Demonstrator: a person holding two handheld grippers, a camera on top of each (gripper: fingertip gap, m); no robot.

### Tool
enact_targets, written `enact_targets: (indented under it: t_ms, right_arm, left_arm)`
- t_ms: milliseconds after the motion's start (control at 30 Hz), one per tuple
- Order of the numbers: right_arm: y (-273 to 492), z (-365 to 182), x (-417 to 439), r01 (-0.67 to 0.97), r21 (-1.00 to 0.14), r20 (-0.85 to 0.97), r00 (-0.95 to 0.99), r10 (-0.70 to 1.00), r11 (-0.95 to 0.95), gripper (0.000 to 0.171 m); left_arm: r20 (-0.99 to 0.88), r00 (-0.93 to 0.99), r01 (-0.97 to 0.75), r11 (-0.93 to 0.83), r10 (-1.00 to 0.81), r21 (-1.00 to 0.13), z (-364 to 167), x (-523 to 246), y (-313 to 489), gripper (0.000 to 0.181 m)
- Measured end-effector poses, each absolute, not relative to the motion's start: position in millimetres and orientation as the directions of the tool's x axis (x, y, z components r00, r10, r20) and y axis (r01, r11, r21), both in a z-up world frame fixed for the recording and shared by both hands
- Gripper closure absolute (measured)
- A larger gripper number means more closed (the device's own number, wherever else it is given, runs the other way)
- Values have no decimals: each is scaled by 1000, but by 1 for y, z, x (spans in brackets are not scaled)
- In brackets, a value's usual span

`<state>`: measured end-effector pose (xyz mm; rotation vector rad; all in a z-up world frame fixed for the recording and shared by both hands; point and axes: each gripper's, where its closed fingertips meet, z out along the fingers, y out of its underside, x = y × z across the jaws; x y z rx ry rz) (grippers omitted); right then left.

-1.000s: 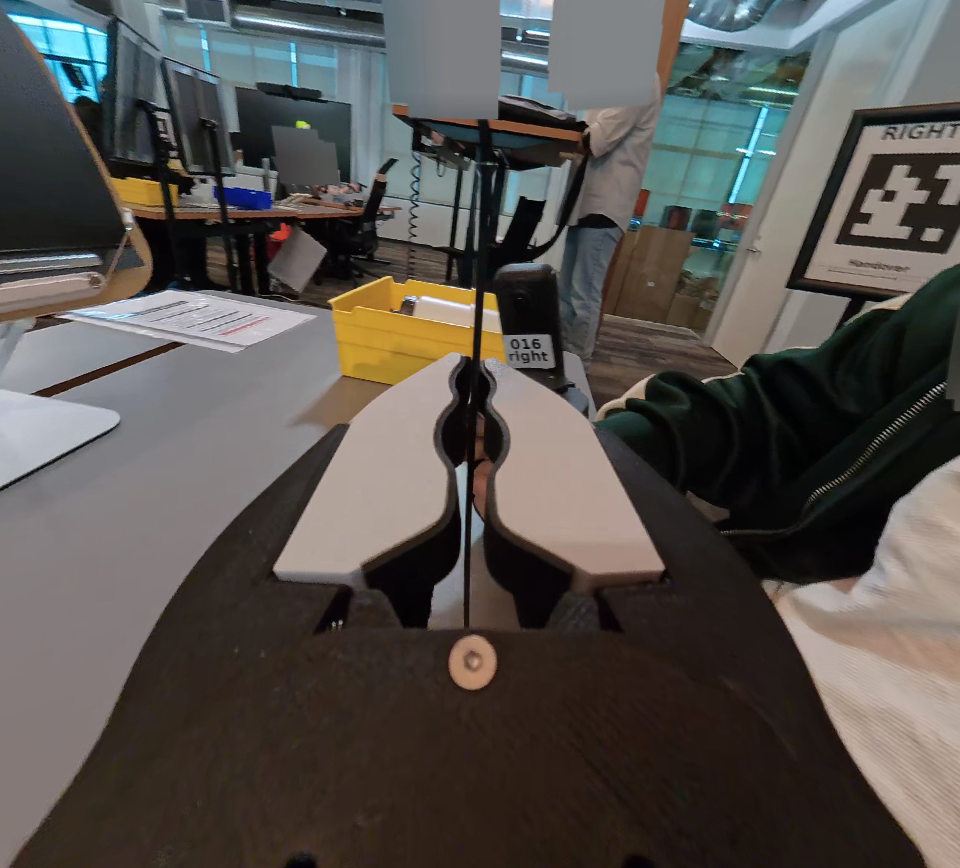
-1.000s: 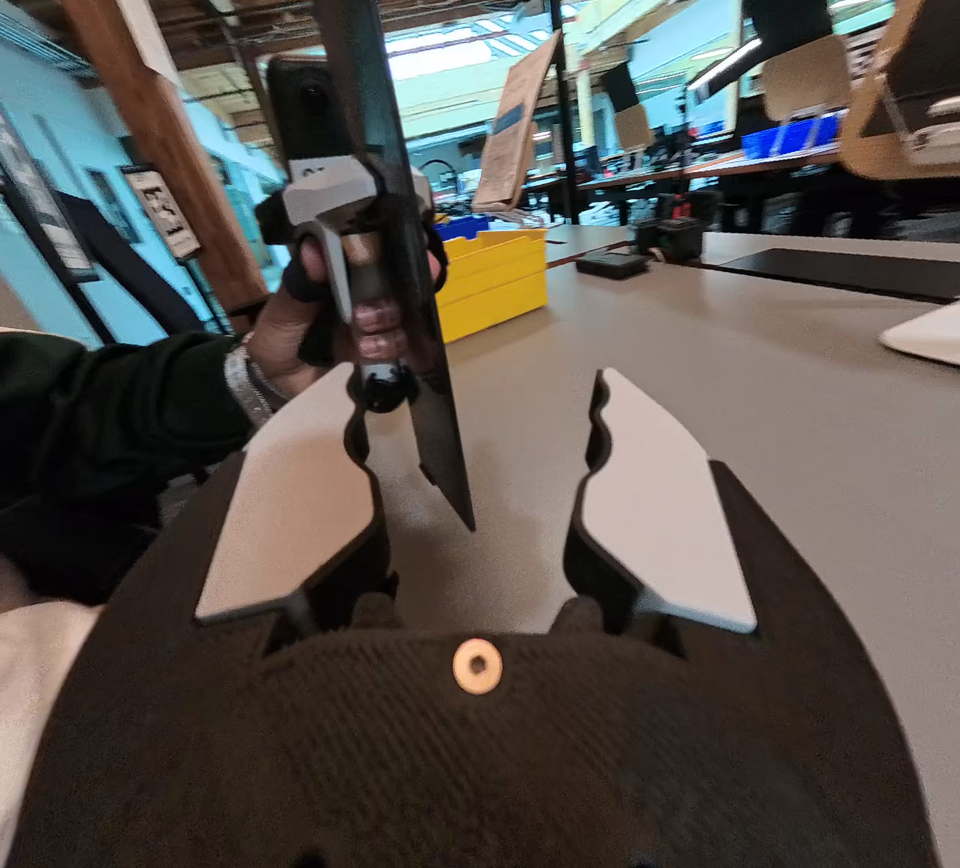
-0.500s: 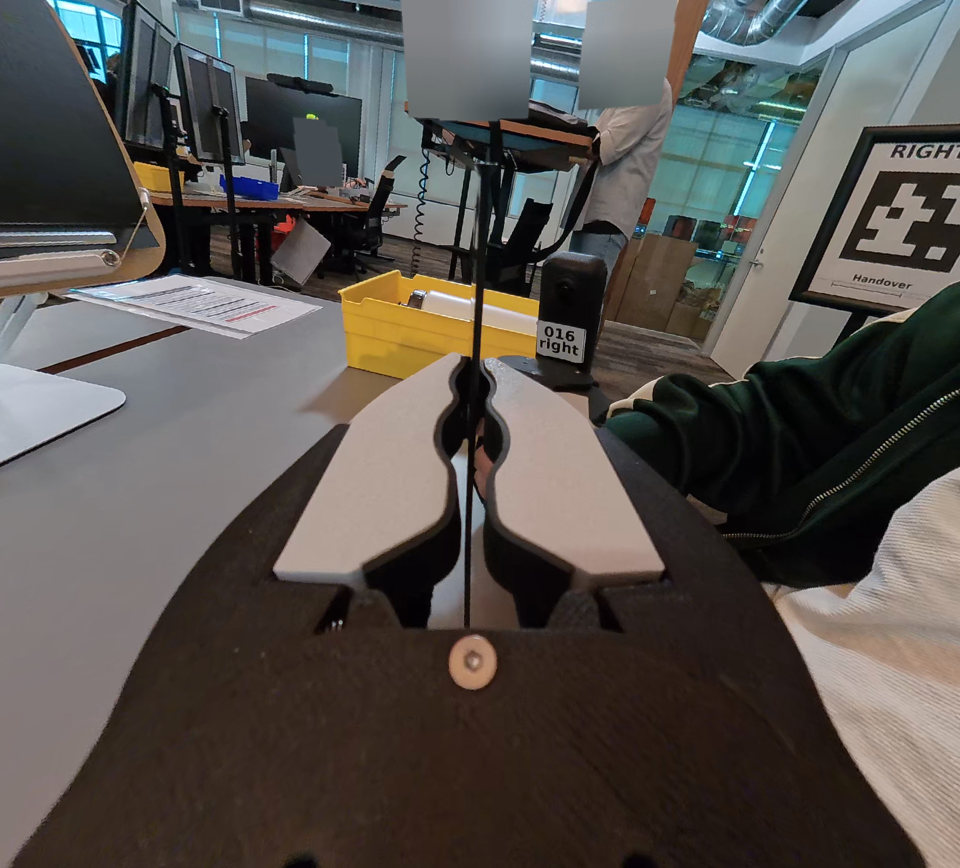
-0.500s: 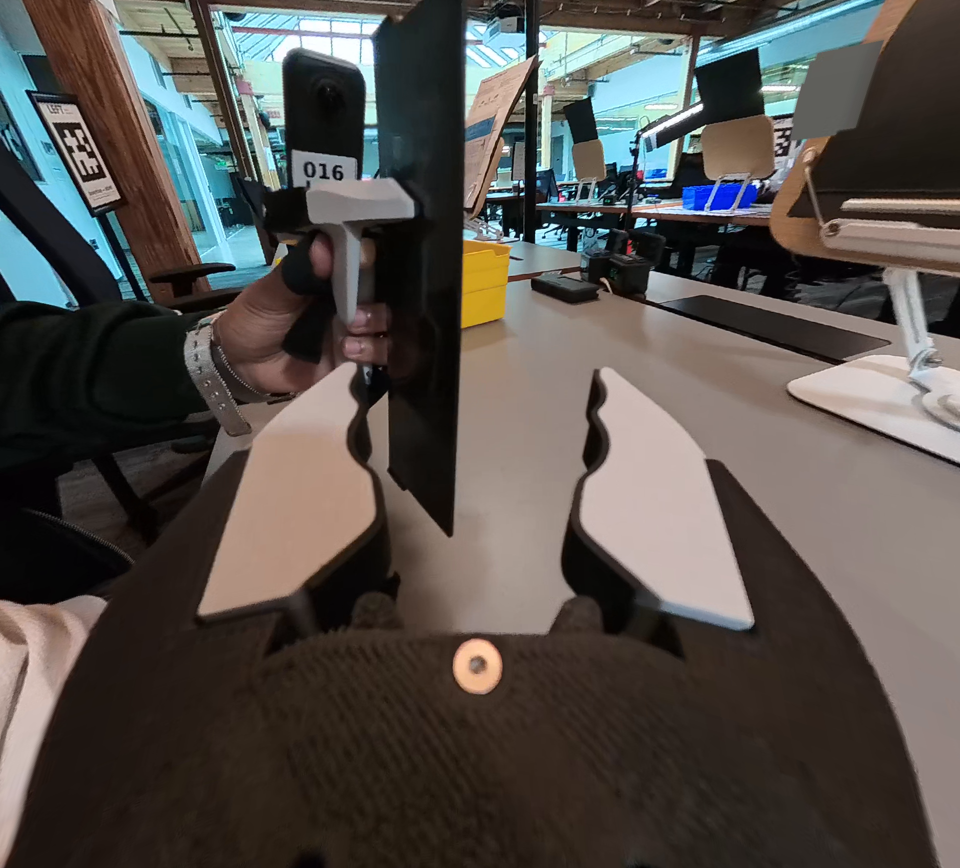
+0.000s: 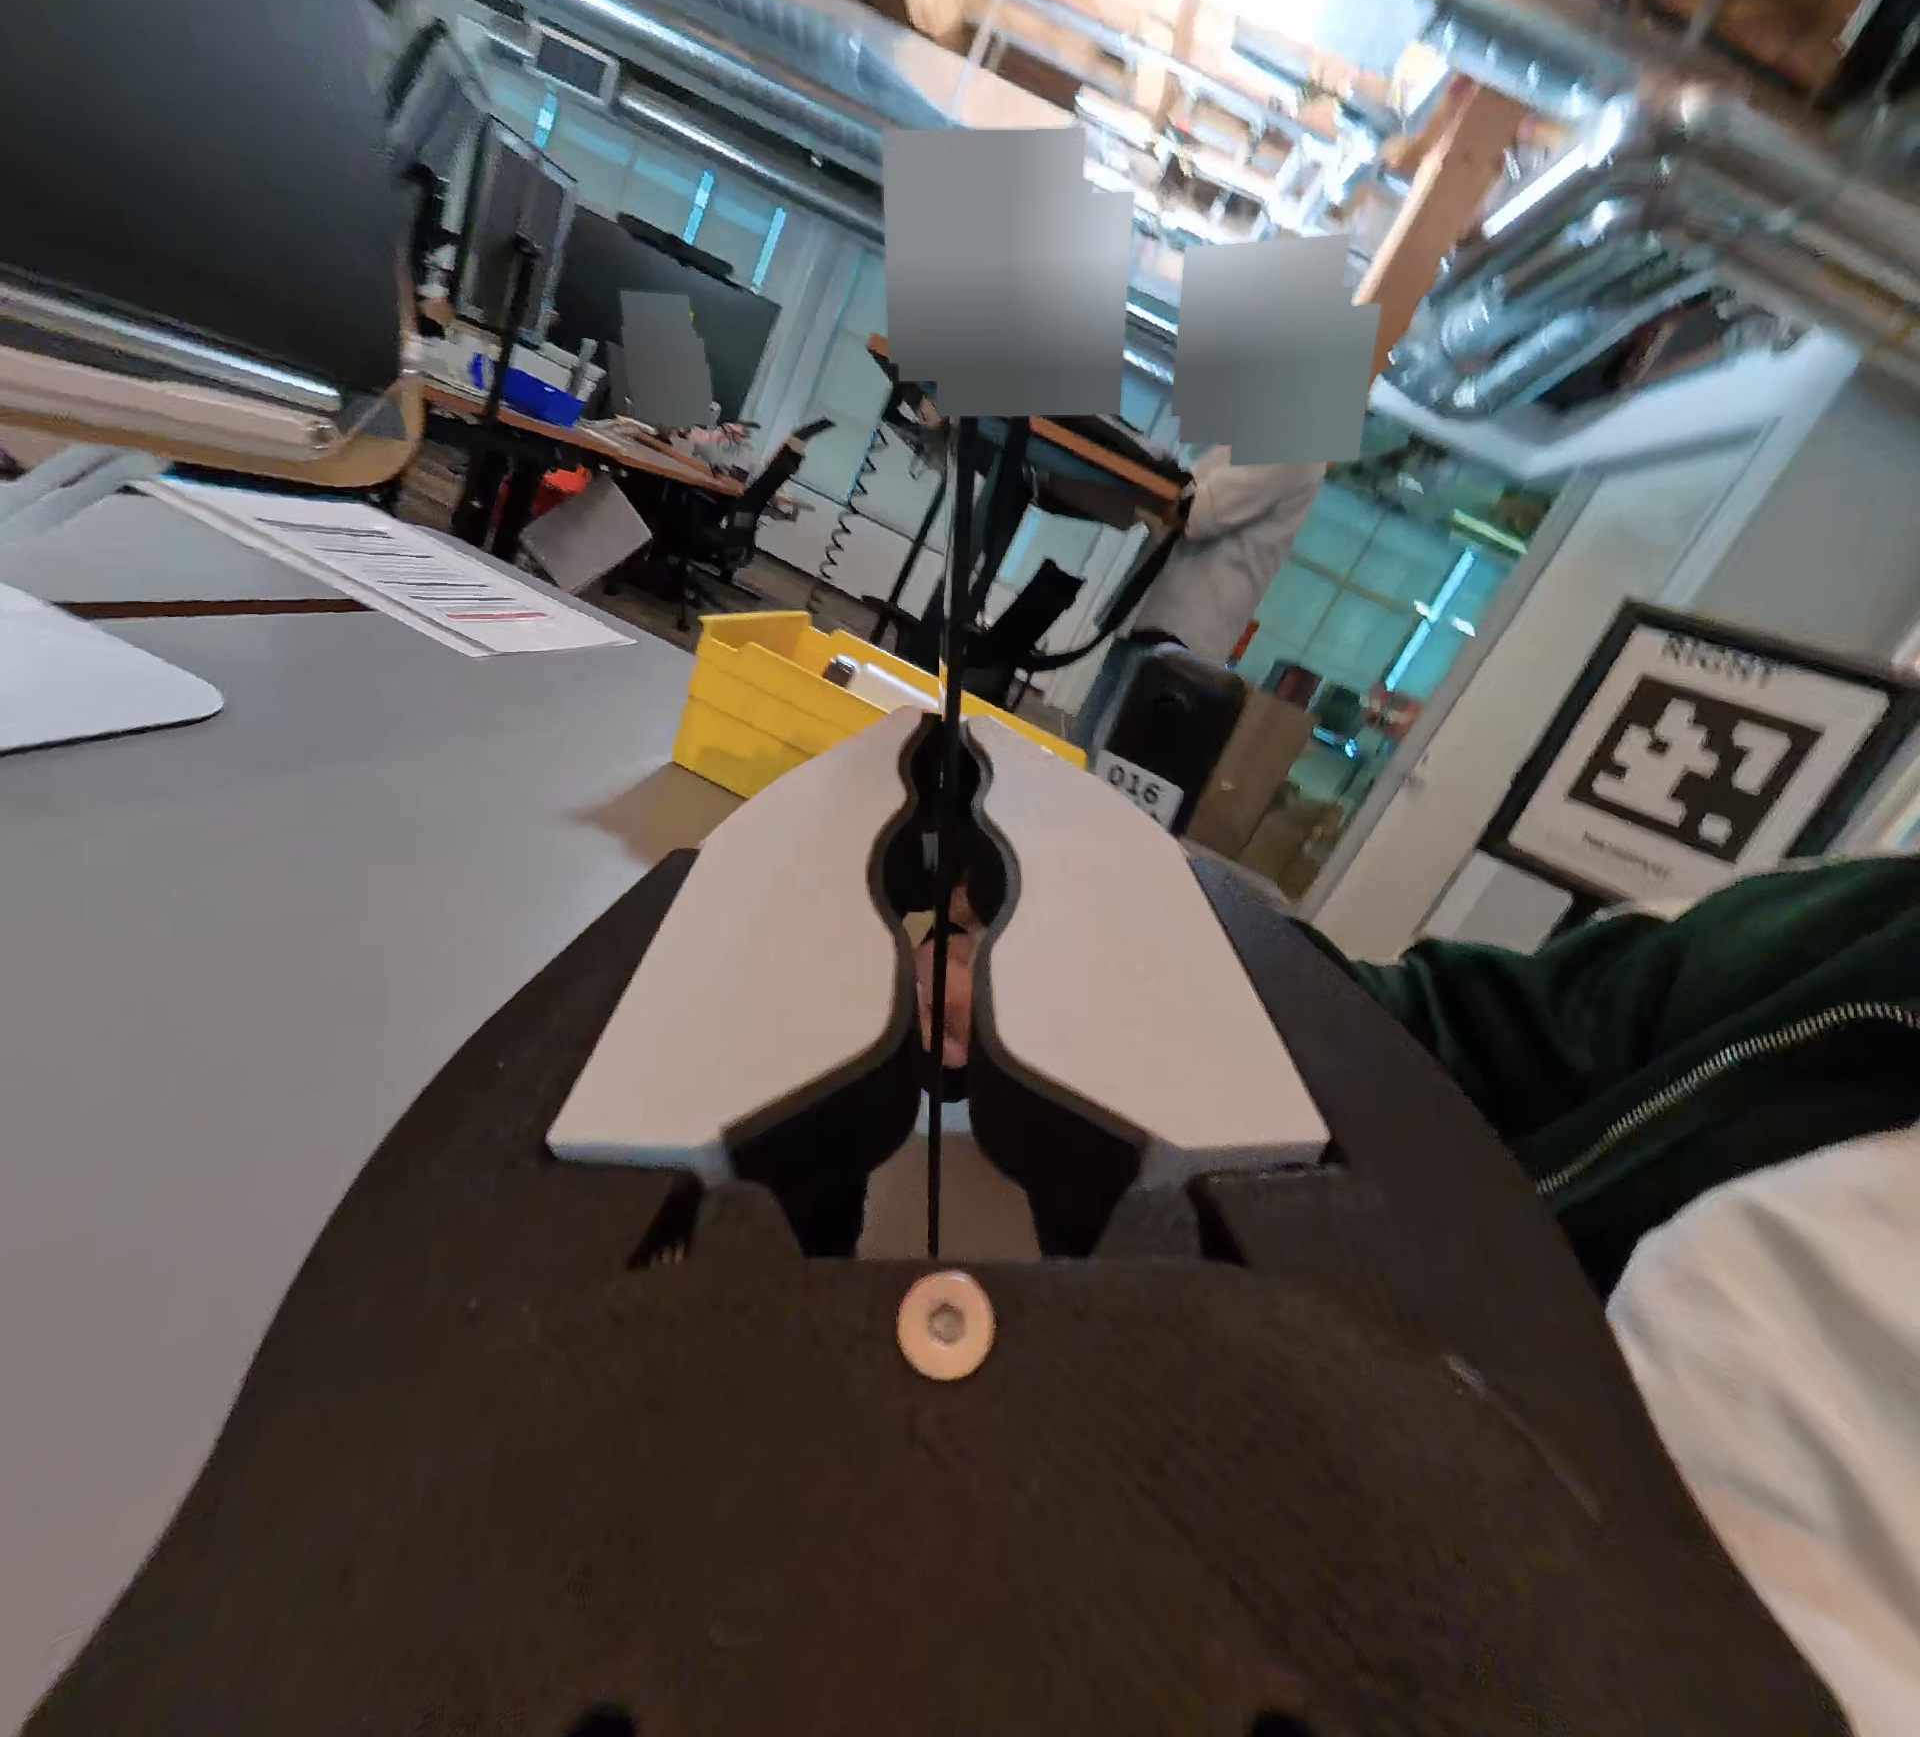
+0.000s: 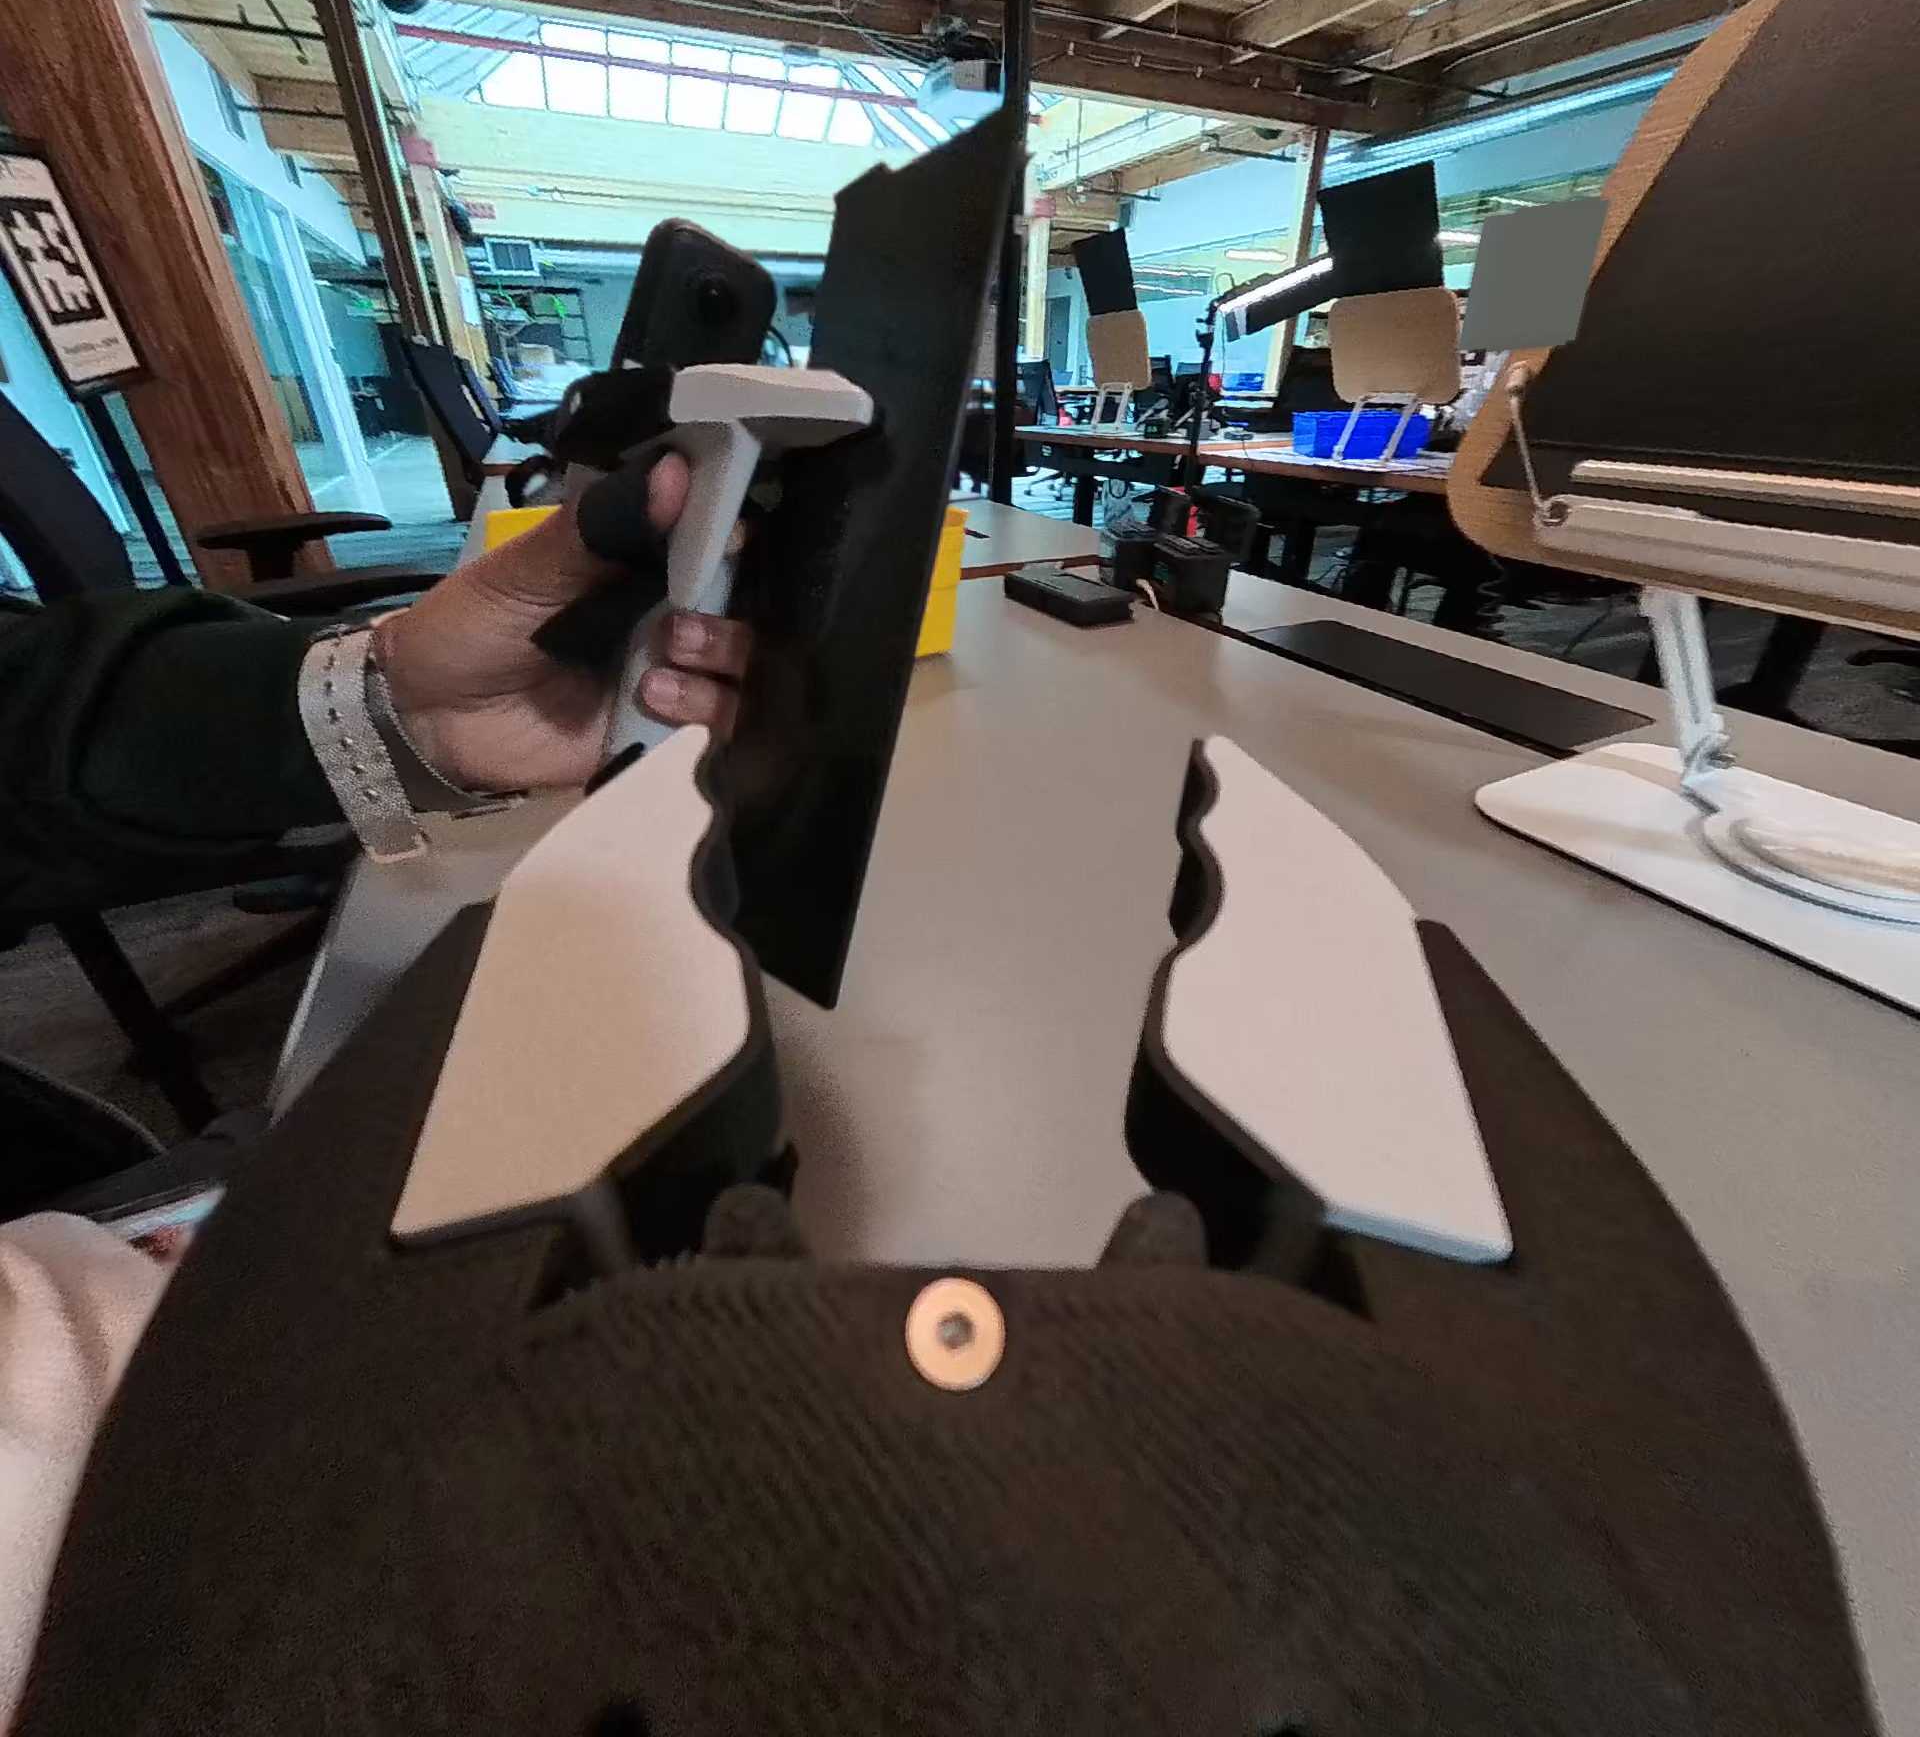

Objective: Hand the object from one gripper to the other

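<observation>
The object is a thin black flat plate. In the left wrist view I see it edge-on as a black line (image 5: 935, 1168), and my left gripper (image 5: 940, 731) is shut on it. In the right wrist view the plate (image 6: 894, 544) stands nearly upright and leans right at the top. A hand holds the left gripper, whose grey finger (image 6: 764, 404) presses the plate's left face. My right gripper (image 6: 948, 747) is open and empty. The plate's lower corner hangs between its fingers, close to the left finger (image 6: 603, 960); I cannot tell if they touch.
Both grippers are over a grey table (image 6: 1039, 804). A yellow bin (image 5: 769, 700) stands at its far edge. A white monitor stand base (image 6: 1714, 856) sits to the right, with a paper sheet (image 5: 416, 575) nearby. A person (image 5: 1236, 544) stands in the background. One gripper's finger ends stand about 8 centimeters off the other's.
In the right wrist view the plate swung from leaning left to leaning right, and its lower corner now sits deeper between the open fingers. The left wrist view tilted. Neither grip changed.
</observation>
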<state>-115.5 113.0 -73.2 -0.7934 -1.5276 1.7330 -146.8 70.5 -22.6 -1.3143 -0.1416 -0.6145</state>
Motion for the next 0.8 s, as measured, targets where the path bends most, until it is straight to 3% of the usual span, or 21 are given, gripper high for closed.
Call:
enact_targets:
  t_ms: [200,300,400,467,533,700,800]
  right_arm:
    - [123,-73,-130,-78,-983,180,-279,943,164,82]
    - [94,-82,-138,-6,-977,208,-237,949,213,60]
    - [71,-107,-145,95,-967,202,-273,941,235,53]
    - [68,-113,-148,115,-959,220,-271,937,258,58]
    - [71,-116,-149,134,-952,230,-272,934,274,78]
    - [78,-118,-148,166,-945,226,-295,928,282,79]
    - [77,-107,-146,139,-962,182,-317,931,235,79]
  left_arm:
    - [423,906,414,245,-17,-877,-35,-184,60,180]
    - [411,911,376,335,36,-864,-22,-179,54,181]
    - [418,908,387,348,15,-854,-16,-162,58,181]
    - [426,905,400,345,-1,-849,-15,-152,62,181]
    - [420,908,399,335,-11,-854,-15,-142,66,181]
    - [374,926,372,303,-53,-877,-11,-129,72,178]
    - [390,913,407,304,-117,-861,-7,-124,74,156]
